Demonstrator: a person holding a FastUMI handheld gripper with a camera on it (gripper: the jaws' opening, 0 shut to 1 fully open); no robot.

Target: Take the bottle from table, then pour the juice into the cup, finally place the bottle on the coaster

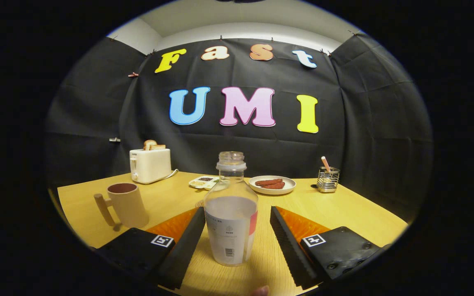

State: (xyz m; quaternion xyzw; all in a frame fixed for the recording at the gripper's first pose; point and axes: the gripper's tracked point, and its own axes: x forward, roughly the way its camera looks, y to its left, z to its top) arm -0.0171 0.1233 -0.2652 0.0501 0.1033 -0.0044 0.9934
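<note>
Bottle (pixel 231 213) stands upright on table (pixel 356 209), between gripper (pixel 237 218) fingers, untouched.
Cup (pixel 126 204) sits left; toaster (pixel 150 164) behind it; plate (pixel 272 184) beyond bottle.

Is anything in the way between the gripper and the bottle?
No. The bottle stands upright between the open gripper fingers, with a bare gap on each side. The cup stands apart, beyond one finger.

Gripper view sits low over the table (pixel 344 209), facing the wall
</note>
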